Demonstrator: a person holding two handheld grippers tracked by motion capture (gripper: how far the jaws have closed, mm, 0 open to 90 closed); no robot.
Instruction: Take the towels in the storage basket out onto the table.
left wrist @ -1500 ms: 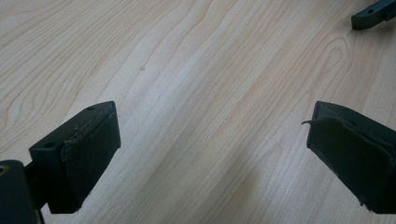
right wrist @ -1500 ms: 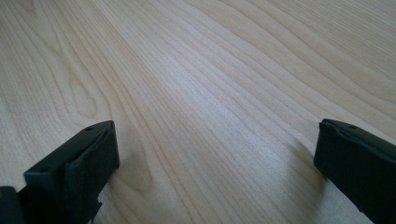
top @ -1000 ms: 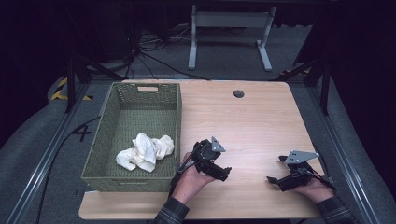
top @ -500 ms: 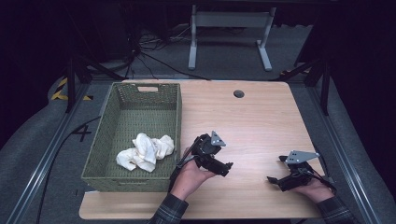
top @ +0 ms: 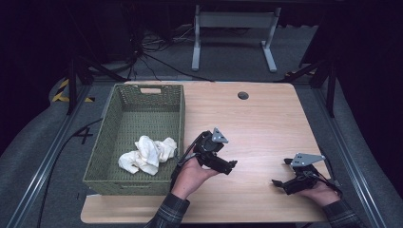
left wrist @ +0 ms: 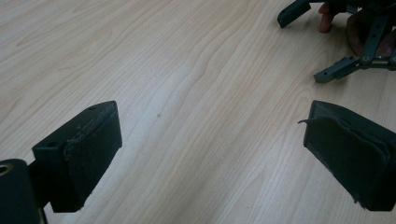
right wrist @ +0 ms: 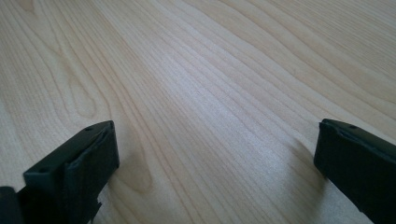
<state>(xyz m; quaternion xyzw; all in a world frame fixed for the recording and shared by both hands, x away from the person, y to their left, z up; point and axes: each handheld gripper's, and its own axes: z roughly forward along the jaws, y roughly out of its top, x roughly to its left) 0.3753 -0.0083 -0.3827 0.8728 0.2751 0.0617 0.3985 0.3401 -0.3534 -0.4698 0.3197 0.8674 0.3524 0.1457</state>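
Crumpled white cloth (top: 148, 154) lying in green woven basket (top: 138, 137) at table's (top: 266, 118) left. Left gripper (top: 223, 164) just beside basket, right gripper (top: 284, 183) well apart; both spread wide, holding nothing. Probably soft, light; best pinched at a raised fold.

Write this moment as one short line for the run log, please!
left gripper: open, empty, beside basket | right gripper: open, empty, low over table | cloth: crumpled in basket
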